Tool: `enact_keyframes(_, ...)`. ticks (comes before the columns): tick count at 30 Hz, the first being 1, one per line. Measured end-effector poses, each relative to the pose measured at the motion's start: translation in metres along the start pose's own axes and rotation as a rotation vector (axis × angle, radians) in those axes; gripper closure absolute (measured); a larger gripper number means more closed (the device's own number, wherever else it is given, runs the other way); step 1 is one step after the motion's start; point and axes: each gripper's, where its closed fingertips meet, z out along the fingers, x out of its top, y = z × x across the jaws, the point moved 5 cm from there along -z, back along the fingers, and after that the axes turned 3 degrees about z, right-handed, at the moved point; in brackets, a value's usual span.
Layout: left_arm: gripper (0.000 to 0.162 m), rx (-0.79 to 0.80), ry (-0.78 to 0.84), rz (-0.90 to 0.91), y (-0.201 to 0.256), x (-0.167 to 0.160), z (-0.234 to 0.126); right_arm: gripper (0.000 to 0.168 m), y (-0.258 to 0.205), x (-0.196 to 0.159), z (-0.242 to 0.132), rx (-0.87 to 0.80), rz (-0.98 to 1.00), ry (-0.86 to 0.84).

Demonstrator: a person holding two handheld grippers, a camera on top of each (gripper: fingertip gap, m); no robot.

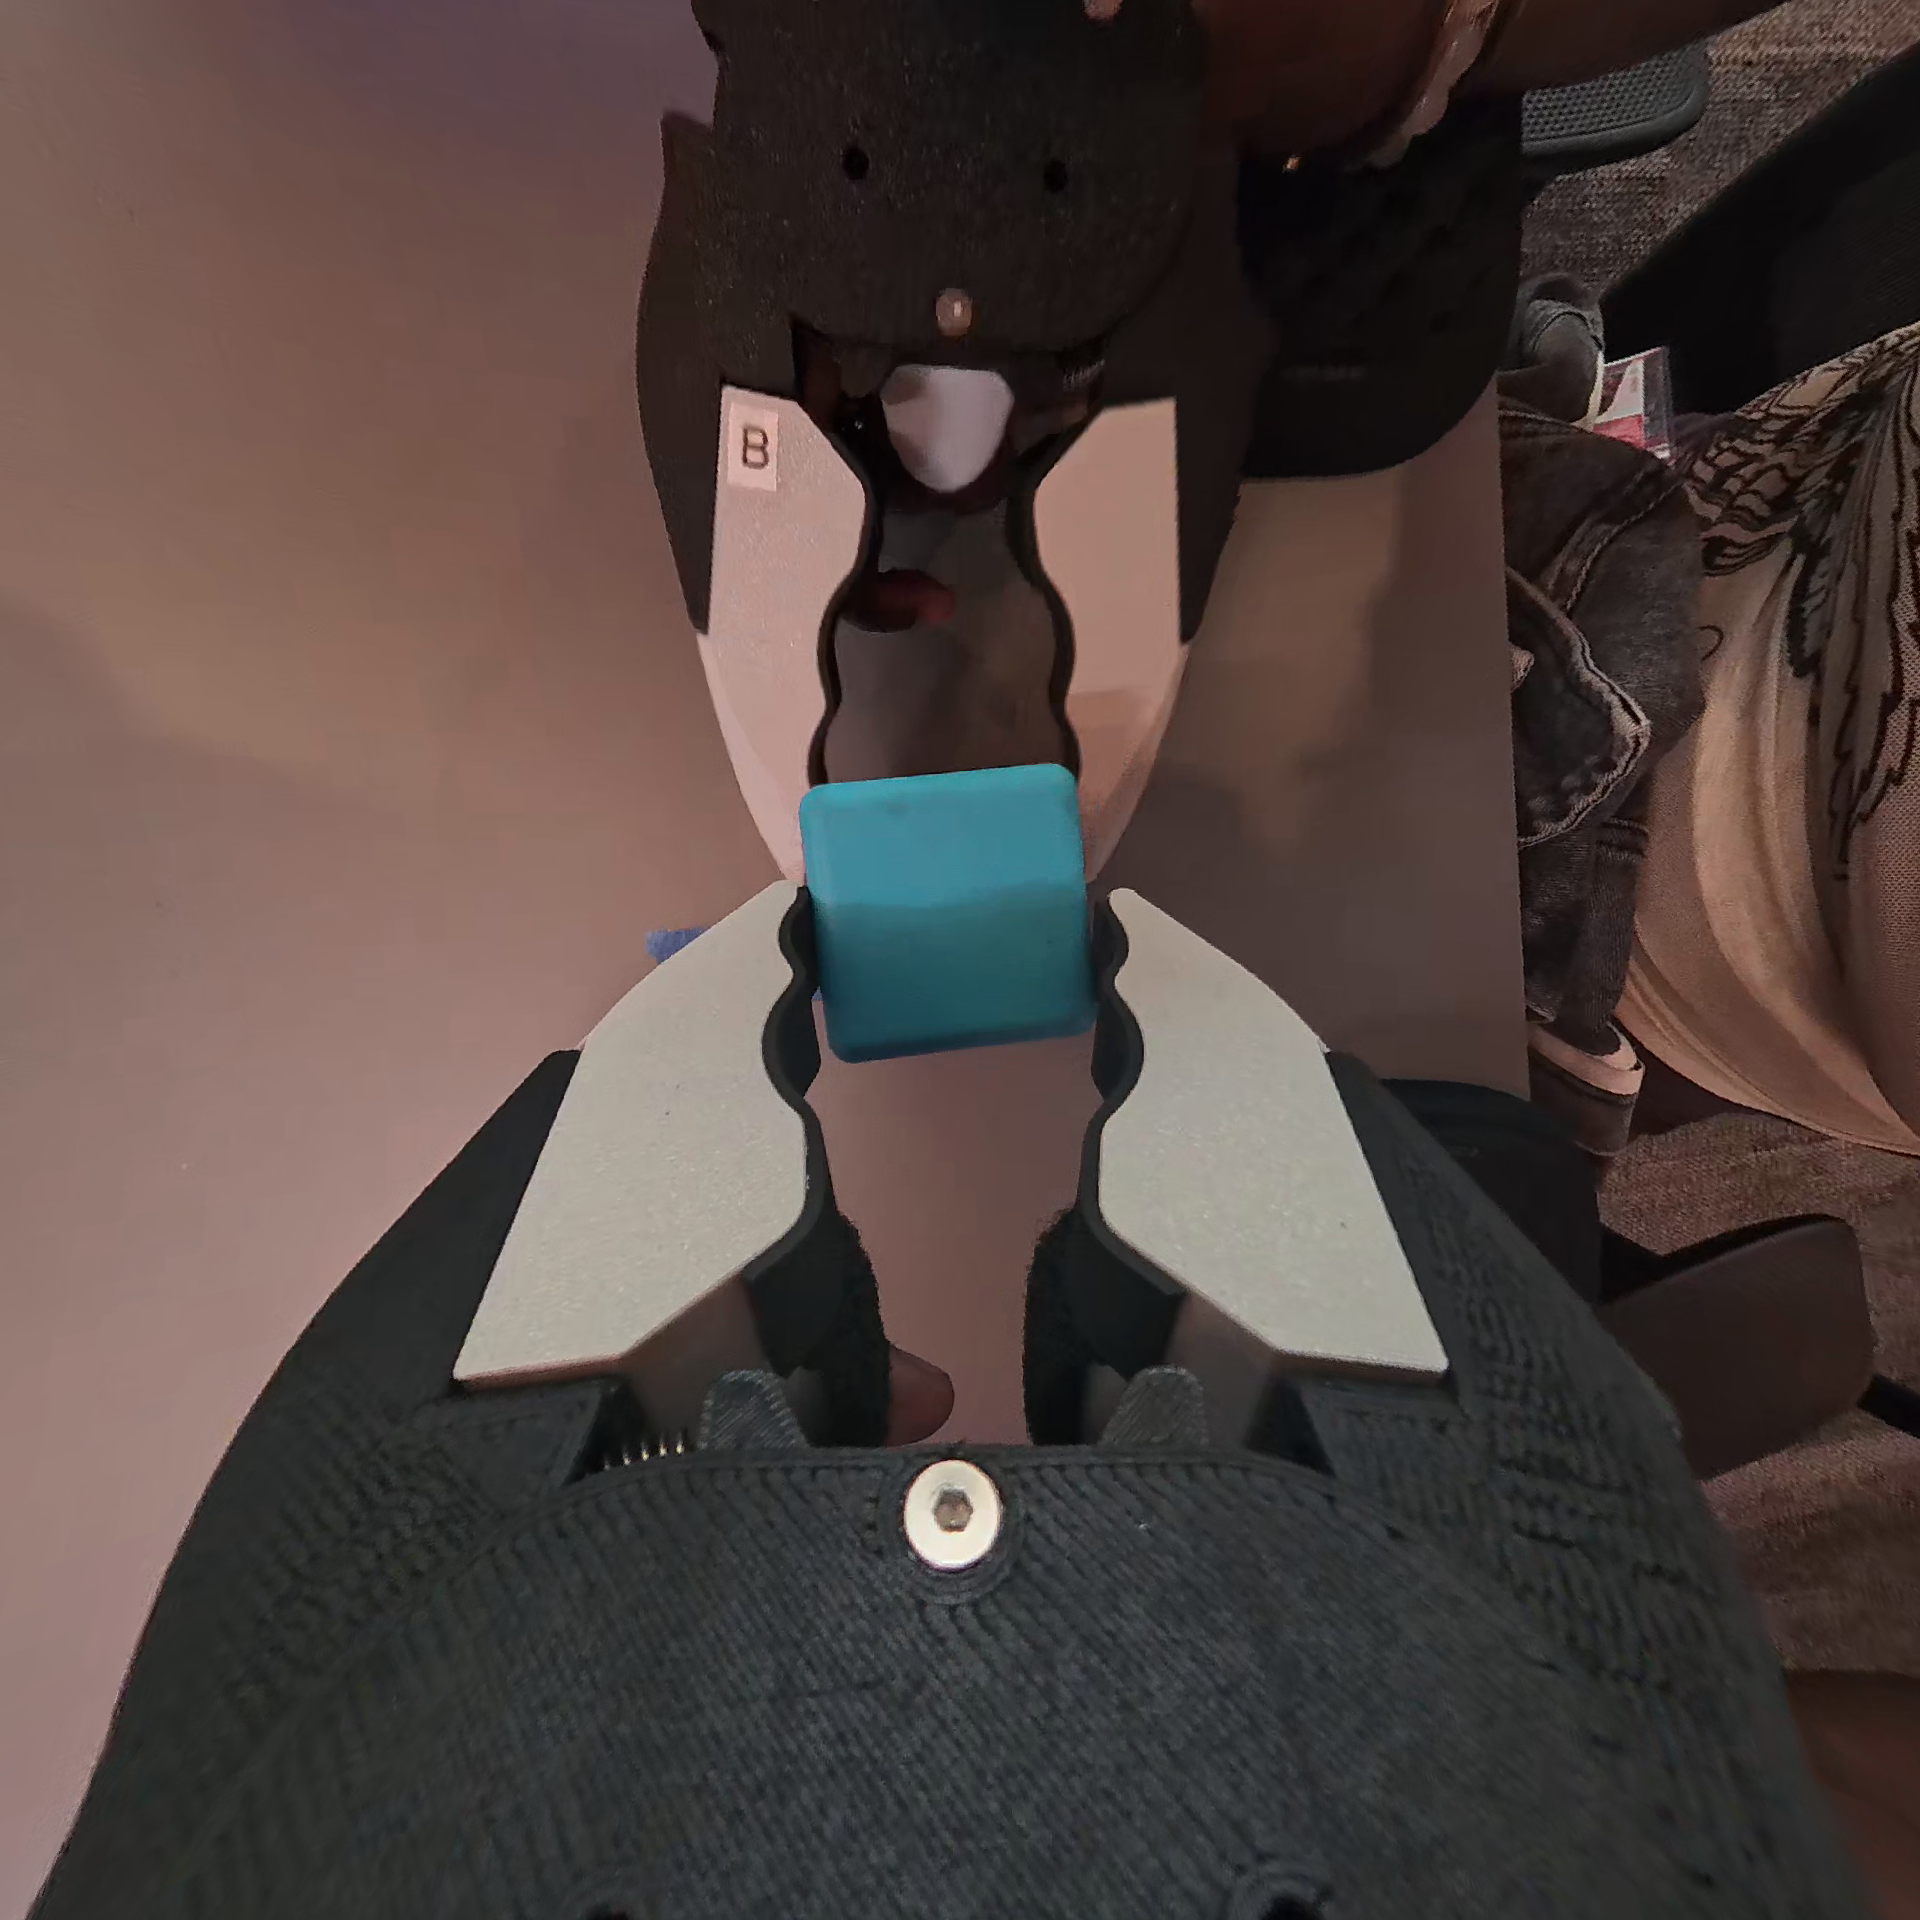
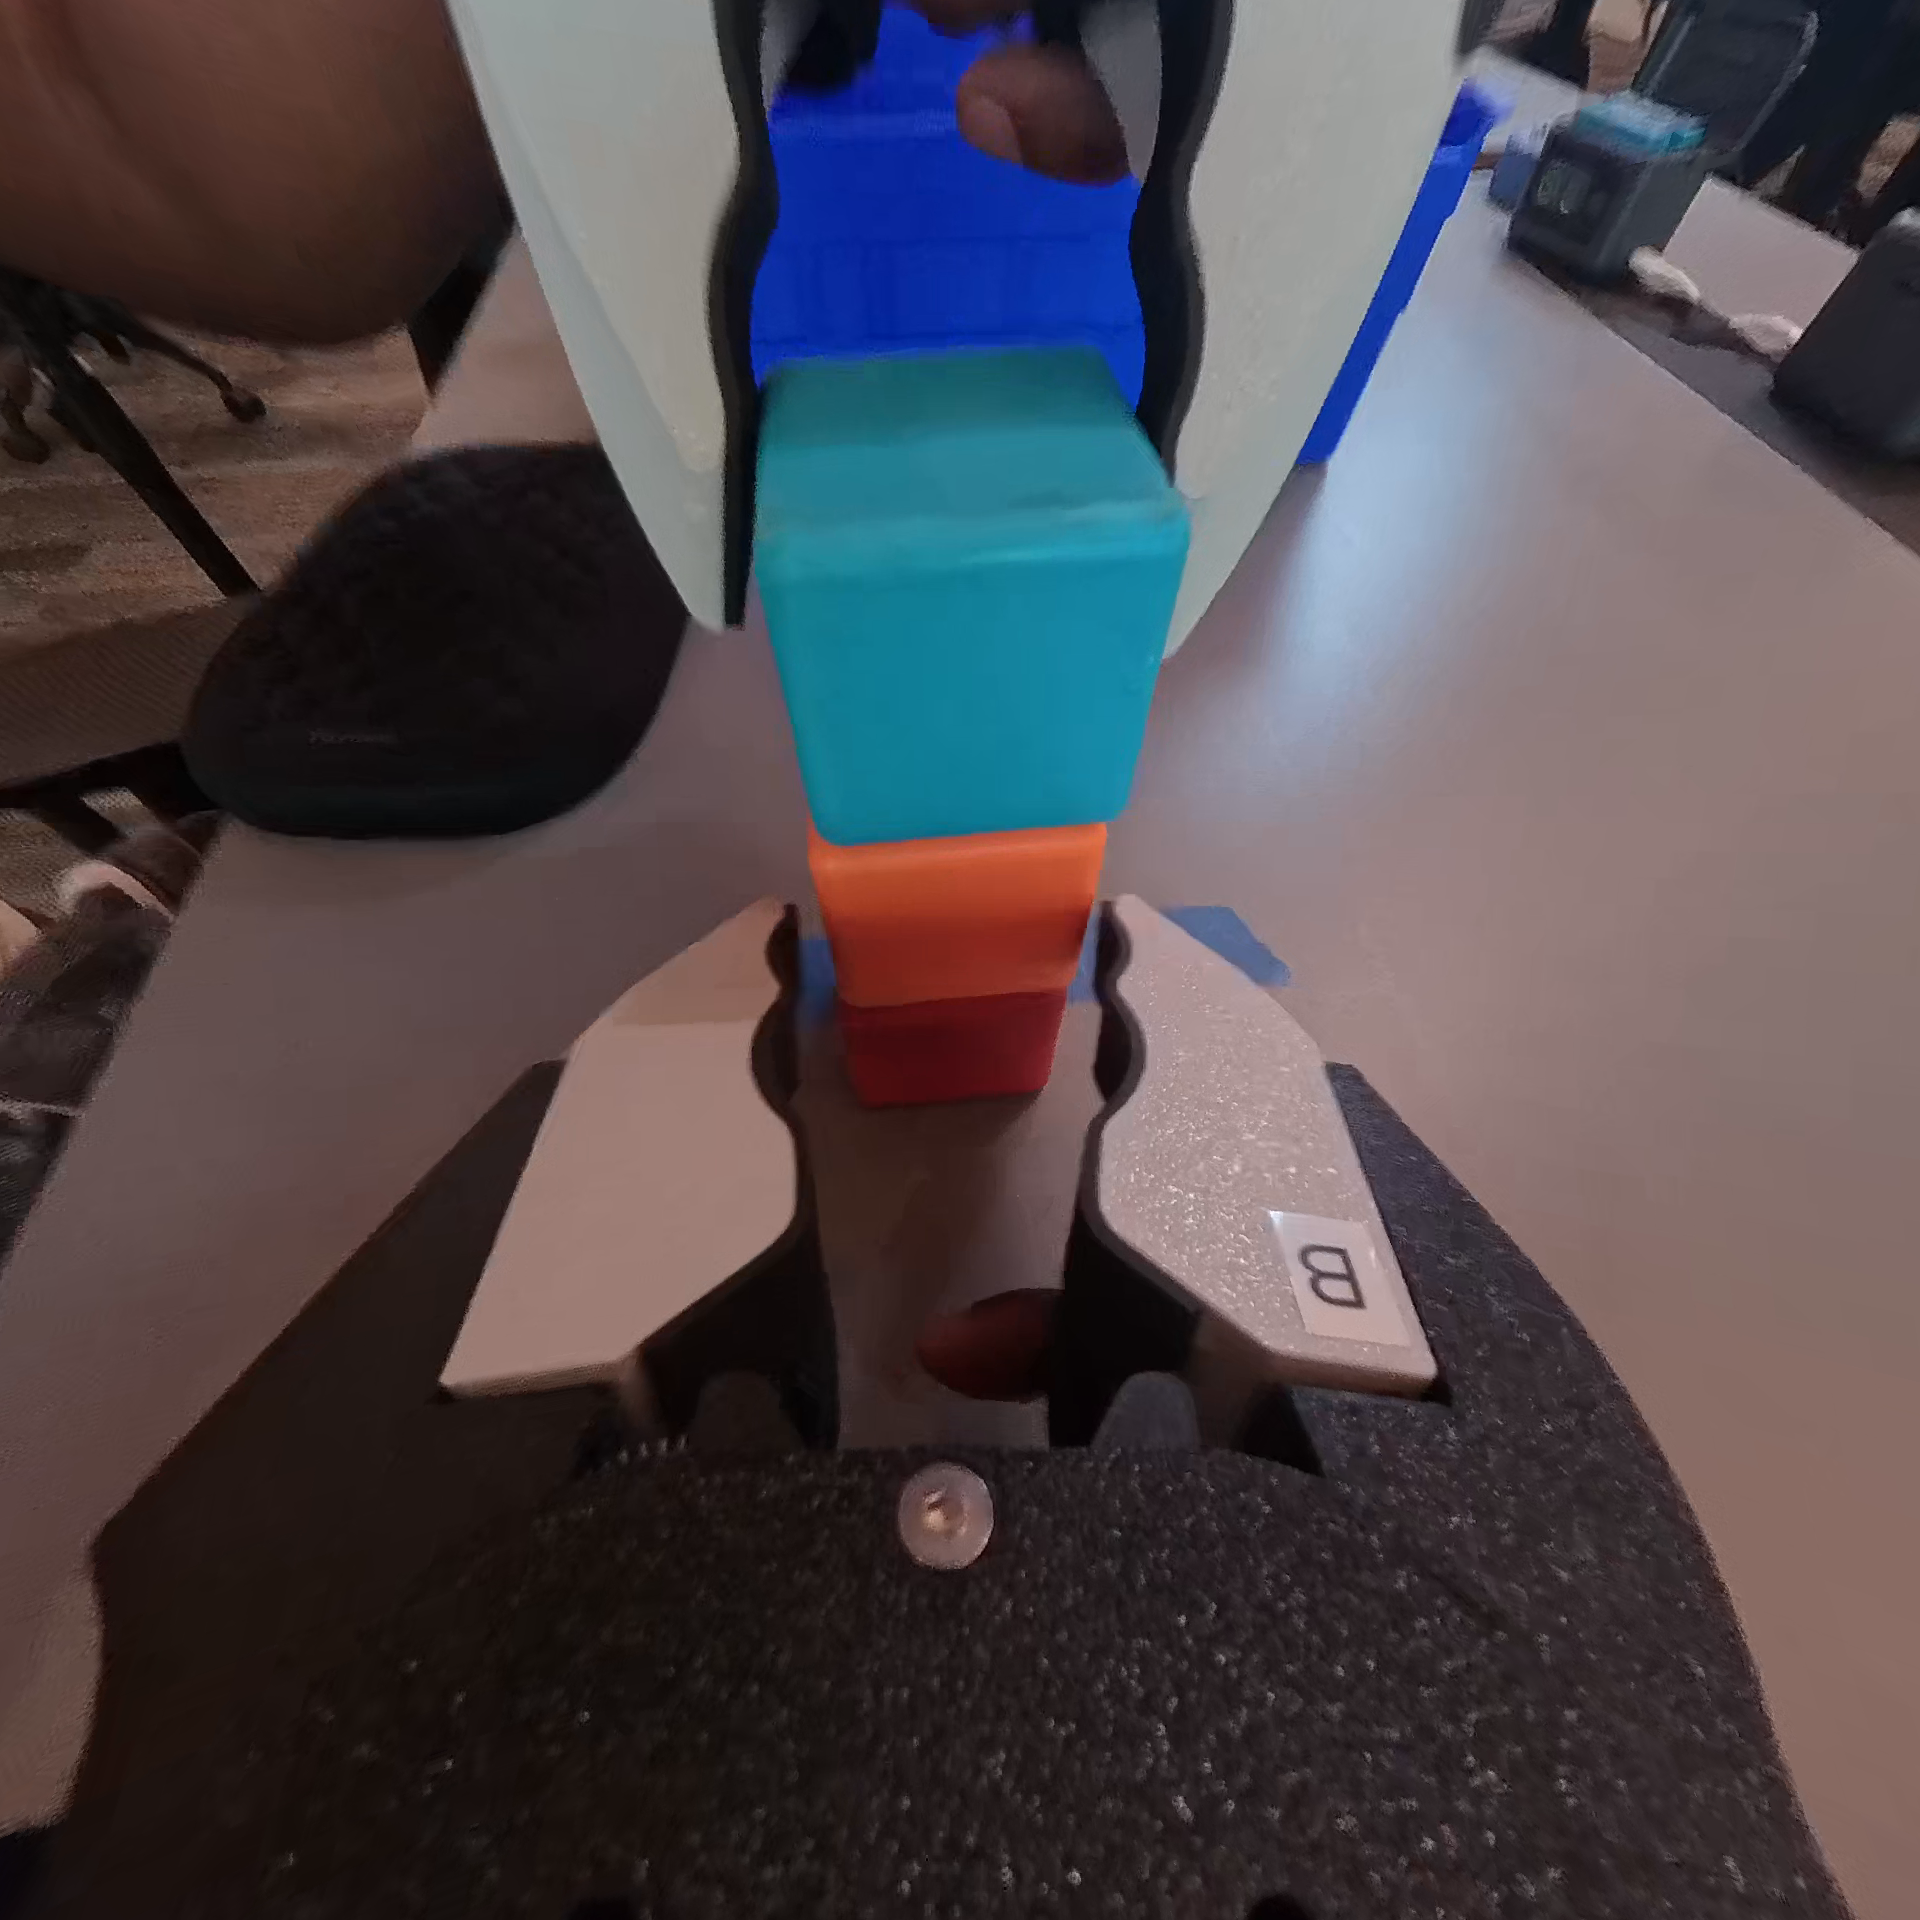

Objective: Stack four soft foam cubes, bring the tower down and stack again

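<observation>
My left gripper (image 1: 948,935) is shut on a teal foam cube (image 1: 945,904), gripped by its sides at the fingertips. In the right wrist view that teal cube (image 2: 966,623) is on top of an orange cube (image 2: 956,904), which sits on a red cube (image 2: 951,1044) on the table. I cannot tell whether teal rests on orange or hovers just above it. The left gripper (image 2: 951,623) comes in from the far side. My right gripper (image 2: 948,935) has its pads against the orange cube's sides. Its white fingers (image 1: 769,675) show opposite in the left wrist view, with the tips hidden under the teal cube.
The grey table (image 2: 1507,831) has blue tape (image 2: 1231,940) by the stack and a blue bin (image 2: 1382,312) behind it. A black chair armrest (image 2: 436,644) sits at the left table edge. Dark devices (image 2: 1600,197) stand at the back right. A person's patterned clothing (image 1: 1766,831) is at the right. The grippers' ends are close to 5 cm from one another.
</observation>
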Motion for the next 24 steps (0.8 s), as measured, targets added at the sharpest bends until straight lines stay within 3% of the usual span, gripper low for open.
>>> enact_keyframes(1,0.111,0.002,0.000,0.000,0.000,0.000,0.000,0.109,-0.001,0.007,-0.004,0.016,0.019,0.055)
enact_keyframes(4,0.111,0.007,-0.008,-0.001,0.001,0.000,0.000,0.119,0.001,0.021,-0.014,0.000,0.028,0.162)
enact_keyframes(12,0.111,0.061,-0.025,-0.011,0.002,0.000,-0.001,0.123,0.001,0.022,-0.013,-0.043,-0.024,0.147)
enact_keyframes(15,0.077,0.222,0.074,-0.086,-0.004,-0.013,-0.032,0.123,0.001,0.022,-0.013,-0.041,-0.026,0.143)
enact_keyframes(17,0.071,0.421,0.126,-0.207,-0.013,-0.039,-0.072,0.123,0.001,0.022,-0.013,-0.039,-0.027,0.141)
enact_keyframes(20,0.072,0.694,0.076,-0.488,-0.013,-0.114,-0.133,0.123,0.001,0.022,-0.013,-0.039,-0.026,0.140)
enact_keyframes(24,0.071,0.814,-0.068,-1.032,0.014,-0.233,-0.161,0.123,0.001,0.022,-0.013,-0.040,-0.026,0.138)
